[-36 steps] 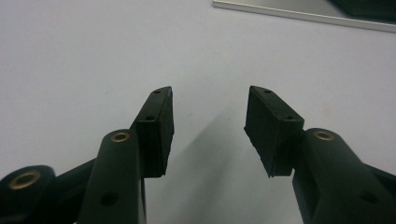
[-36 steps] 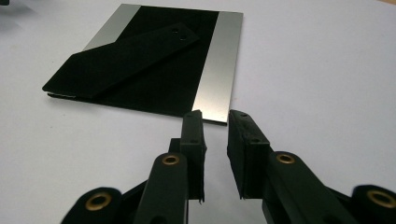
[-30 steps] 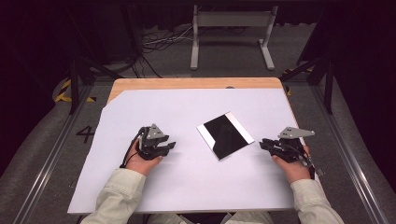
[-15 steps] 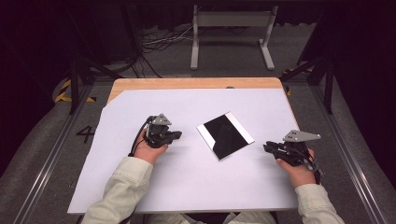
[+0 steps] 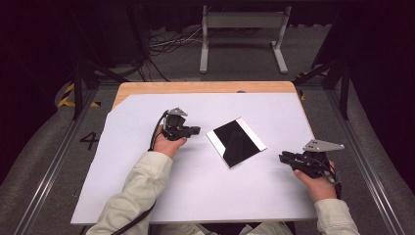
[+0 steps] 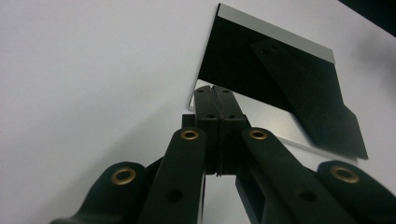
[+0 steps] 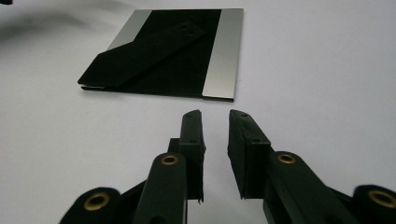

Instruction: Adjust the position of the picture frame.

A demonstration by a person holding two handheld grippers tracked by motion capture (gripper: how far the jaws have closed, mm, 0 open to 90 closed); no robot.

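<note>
A flat picture frame (image 5: 236, 142) lies face down at the table's middle, its black back panel edged by silver strips. In the left gripper view the frame (image 6: 243, 51) shows its folded black stand (image 6: 303, 93). My left gripper (image 5: 197, 130) rests just left of the frame, jaws pressed together with nothing between them; its tips (image 6: 213, 88) sit right at the frame's near corner. My right gripper (image 5: 283, 157) is lower right of the frame, a hand's width away. Its jaws (image 7: 215, 114) stand slightly apart and empty, pointing at the frame (image 7: 187, 74).
A white sheet (image 5: 235, 196) covers most of the wooden table (image 5: 195, 88), whose bare strip shows along the far edge. Beyond the table a grey metal stand (image 5: 242, 29) and cables lie on the floor. Dark rails run down both sides.
My left gripper has moved forward and right, up to the frame's left corner. My right gripper has drifted back toward the near right edge. The frame has stayed put.
</note>
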